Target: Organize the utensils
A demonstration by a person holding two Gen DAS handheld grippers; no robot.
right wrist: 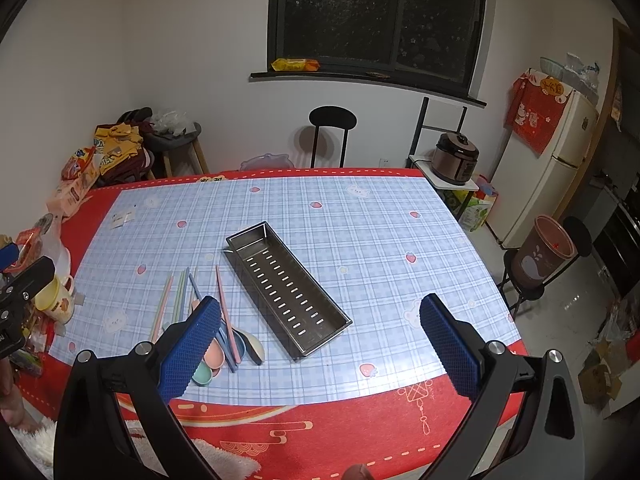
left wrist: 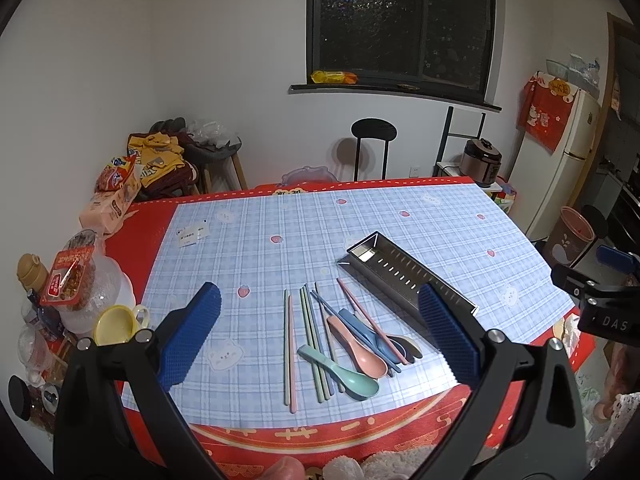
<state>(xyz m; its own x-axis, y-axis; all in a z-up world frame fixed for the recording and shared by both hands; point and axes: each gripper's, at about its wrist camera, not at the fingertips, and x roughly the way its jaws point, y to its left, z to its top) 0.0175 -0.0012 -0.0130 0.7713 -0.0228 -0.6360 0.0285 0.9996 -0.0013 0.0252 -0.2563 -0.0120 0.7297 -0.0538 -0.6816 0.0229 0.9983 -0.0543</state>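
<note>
Left gripper [left wrist: 320,336] is hovering over the near edge of the table, fingers spread wide, gripping nothing. Right gripper [right wrist: 320,340] is doing likewise, jaws fully apart, nothing between its blue pads [right wrist: 192,352].

Just beyond the left gripper, the utensils are lying loose on the blue checked mat [left wrist: 360,220]: a green spoon [left wrist: 344,376] nearest, a pink spoon [left wrist: 358,348] beside it, a blue spoon [left wrist: 372,336] and a dark spoon [left wrist: 408,346] overlapping at the bowls. Chopsticks [left wrist: 316,340] in pink, green and blue are lying alongside and partly under the spoons, mostly pointing away from the camera (exact count cannot be told where they cross).

Just right of the pile, a metal tray [right wrist: 284,284] with a slotted bottom is sitting diagonally on the mat, holding nothing.

Further left, a yellow cup [left wrist: 116,324] and snack packets [left wrist: 116,188] are crowding the red tablecloth [left wrist: 136,240] edge. Beyond the table, a black chair [right wrist: 332,128] is standing by the wall, a rice cooker [right wrist: 456,160] and a fridge [right wrist: 540,172] to the right, under a dark window [right wrist: 380,16]
</note>
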